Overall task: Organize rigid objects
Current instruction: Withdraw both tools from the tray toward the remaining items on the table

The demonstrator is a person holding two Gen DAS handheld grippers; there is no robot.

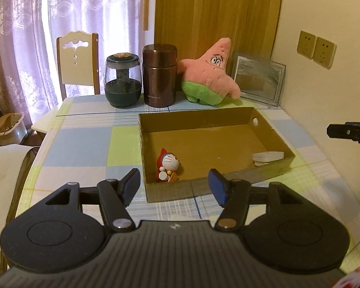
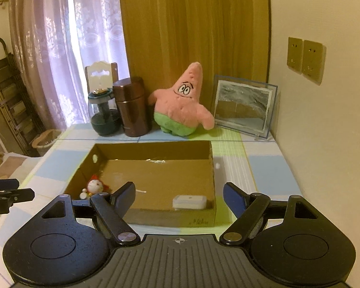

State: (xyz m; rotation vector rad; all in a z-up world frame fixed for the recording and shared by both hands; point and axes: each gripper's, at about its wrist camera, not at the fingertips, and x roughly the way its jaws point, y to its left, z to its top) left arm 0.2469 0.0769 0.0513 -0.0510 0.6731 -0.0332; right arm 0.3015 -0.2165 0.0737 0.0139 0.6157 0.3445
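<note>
We see both tools raised above the desk (image 1: 83, 129), which is covered in a checked cloth of blue, green and white.

Left tool (image 1: 174, 187): jaws spread, nothing between the blue pads; it hangs over the near edge of the cardboard box (image 1: 204, 117). Its tips also show at the left margin of the right wrist view (image 2: 9, 192).

Right tool (image 2: 180, 196): jaws spread wide, nothing between them; it hangs before the near wall of the same box (image 2: 156, 216). One dark tip of it enters the right margin of the left wrist view (image 1: 348, 132).

Box: shallow, open-topped, brown, lying flat on the desk, with a round hole in each of the two side walls we can see.

Contents, two items, well apart:
- small toy figure (image 1: 168, 165), white face, red hood, lying in the near left corner (image 2: 94, 188);
- flat white rectangular case (image 1: 267, 157), in the near right corner, close against the front wall (image 2: 189, 201).

Behind the box, along the far edge of the desk, left to right: a clear jar with a dark lid and dark base (image 1: 122, 81), a brown metal canister (image 1: 158, 75) just beside it, a pink star-shaped plush with green shorts (image 1: 210, 74) upright, and a framed picture (image 1: 258, 79) leaning at the wall.

A chair (image 1: 77, 60) stands beyond the desk by the curtain (image 1: 19, 36).
</note>
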